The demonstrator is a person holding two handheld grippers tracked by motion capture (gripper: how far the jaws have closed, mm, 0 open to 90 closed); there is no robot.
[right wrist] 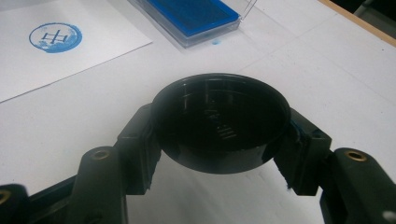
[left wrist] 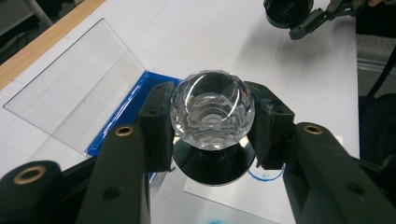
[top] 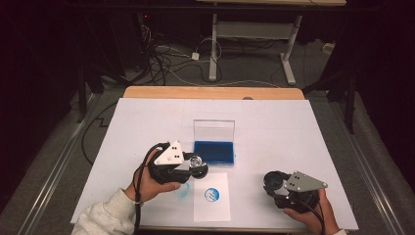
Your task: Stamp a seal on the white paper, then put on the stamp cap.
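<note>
Now the left gripper [left wrist: 212, 126] fingers clench a glass-knobbed stamp [left wrist: 212, 112]; the right gripper [right wrist: 219, 140] fingers clench a black cap [right wrist: 219, 123] over the counter [top: 293, 127].

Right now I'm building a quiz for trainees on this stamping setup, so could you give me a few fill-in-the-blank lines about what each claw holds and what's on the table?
1. The left claw is shut on a stamp with a clear ____ handle.
2. The right claw is shut on a round ____ cap.
3. The ink pad behind the paper is ____ in colour.
4. The sheet of paper bears one round blue ____.

Missing words: faceted; black; blue; stamp print
</note>
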